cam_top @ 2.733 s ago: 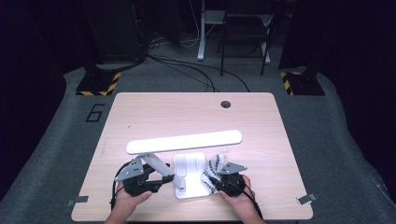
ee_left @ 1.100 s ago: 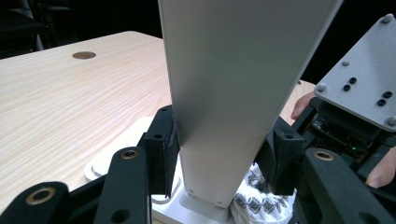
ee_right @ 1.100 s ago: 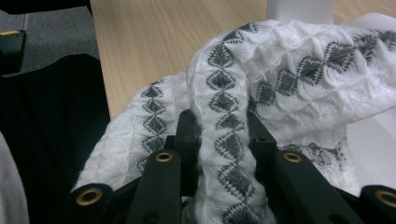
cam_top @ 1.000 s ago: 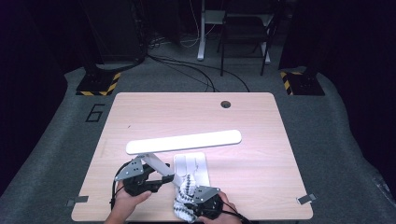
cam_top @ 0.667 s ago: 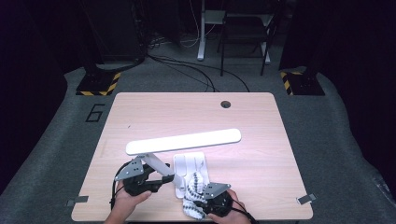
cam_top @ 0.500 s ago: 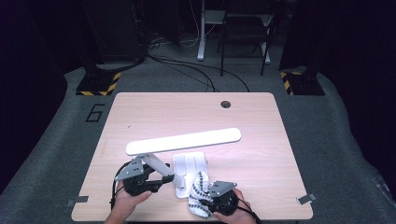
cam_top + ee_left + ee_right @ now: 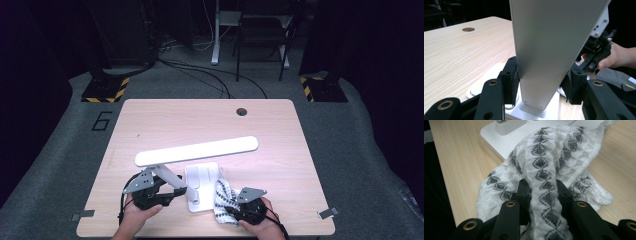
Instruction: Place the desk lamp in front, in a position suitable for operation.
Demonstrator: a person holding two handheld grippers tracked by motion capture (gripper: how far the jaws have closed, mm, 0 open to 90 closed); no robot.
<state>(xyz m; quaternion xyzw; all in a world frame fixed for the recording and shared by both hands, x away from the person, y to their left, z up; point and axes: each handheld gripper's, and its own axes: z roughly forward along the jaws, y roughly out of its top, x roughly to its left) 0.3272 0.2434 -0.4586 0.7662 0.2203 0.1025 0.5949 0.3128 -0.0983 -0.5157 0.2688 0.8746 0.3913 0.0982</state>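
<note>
Left gripper is clamping the lamp arm steady while right gripper, pinching the cloth, should be wiping the lamp base flat.

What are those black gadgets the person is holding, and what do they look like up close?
Each is a hand-held gripper. The left hand-held gripper and the right hand-held gripper are black, each topped by a grey three-cornered plate, with a black cable trailing toward the person. Up close, the jaws are black jointed links with round metal-ringed pivot holes and flat dark pads. The forearms are bare, with no sleeves visible.
</note>
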